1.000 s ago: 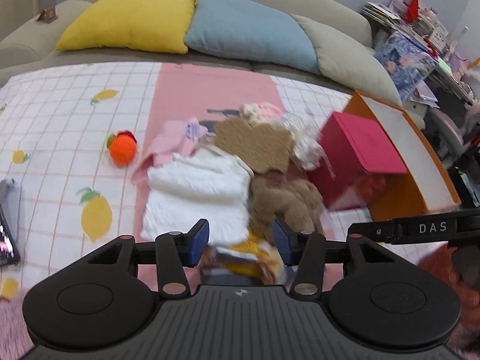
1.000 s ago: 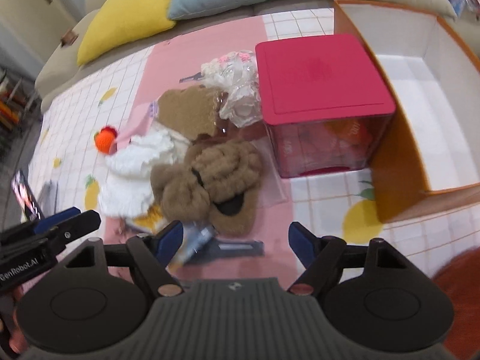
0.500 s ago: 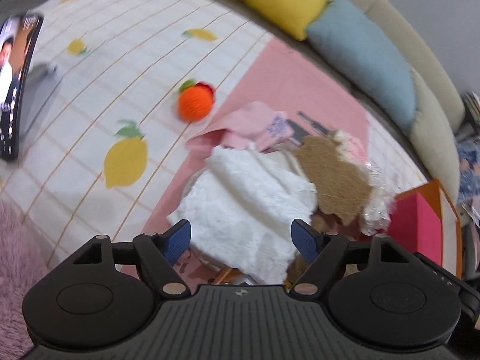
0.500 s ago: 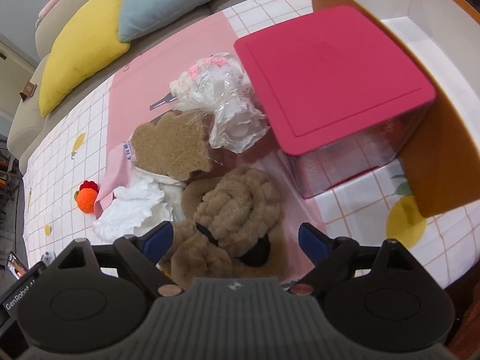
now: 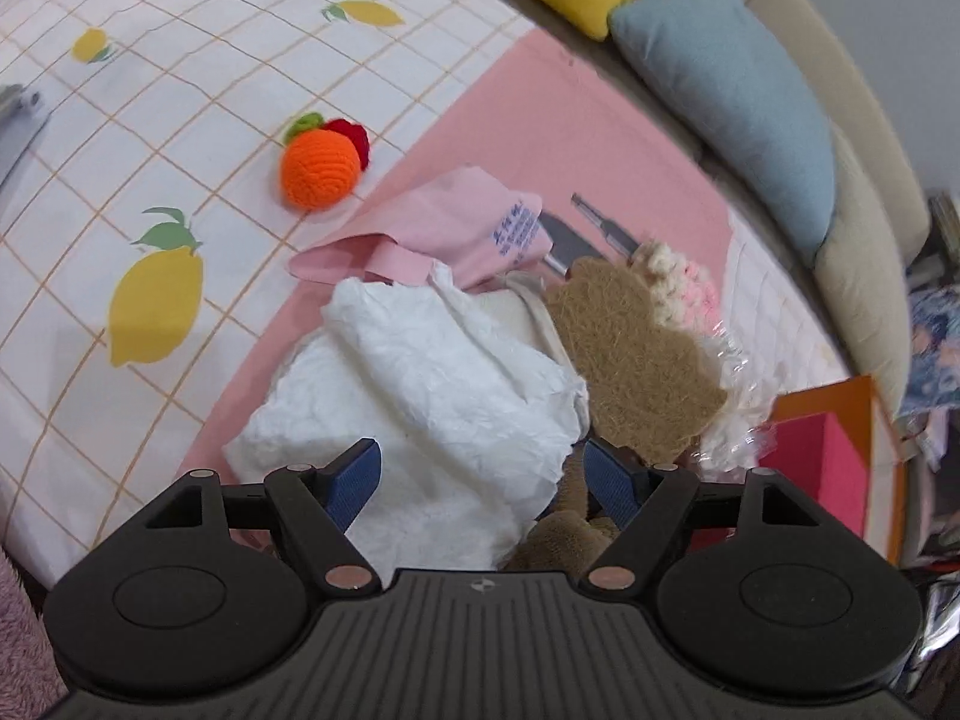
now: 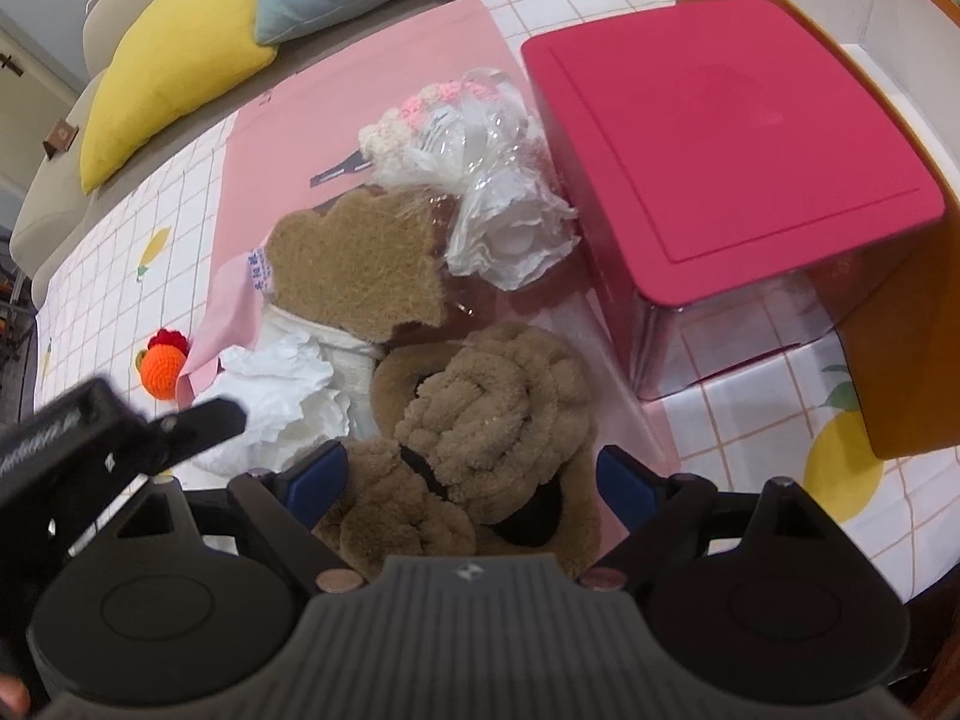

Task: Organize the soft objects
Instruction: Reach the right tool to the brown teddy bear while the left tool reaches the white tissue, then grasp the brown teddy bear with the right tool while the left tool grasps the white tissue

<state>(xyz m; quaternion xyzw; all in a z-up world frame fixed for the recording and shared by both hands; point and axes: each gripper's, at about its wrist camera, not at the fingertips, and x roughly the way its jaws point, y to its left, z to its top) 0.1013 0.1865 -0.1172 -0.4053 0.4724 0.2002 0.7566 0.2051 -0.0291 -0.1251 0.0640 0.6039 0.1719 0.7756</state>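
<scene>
The left tongs hung over the white crumpled cloth near the middle of the pink mat on the floor, their jaws just opened wide, straddling its near edge without pinching it. The right tongs stood similarly wide, either side of the brown plush slippers, gripping nothing. Both things looked light and floppy; the cloth would likely bunch and sag, so a deep bite into a thick fold seemed wisest. The slippers, springy and bulky, looked best taken across the knotted strap. The pink-lidded box sat just beside the heap, toward the mat's far right.
</scene>
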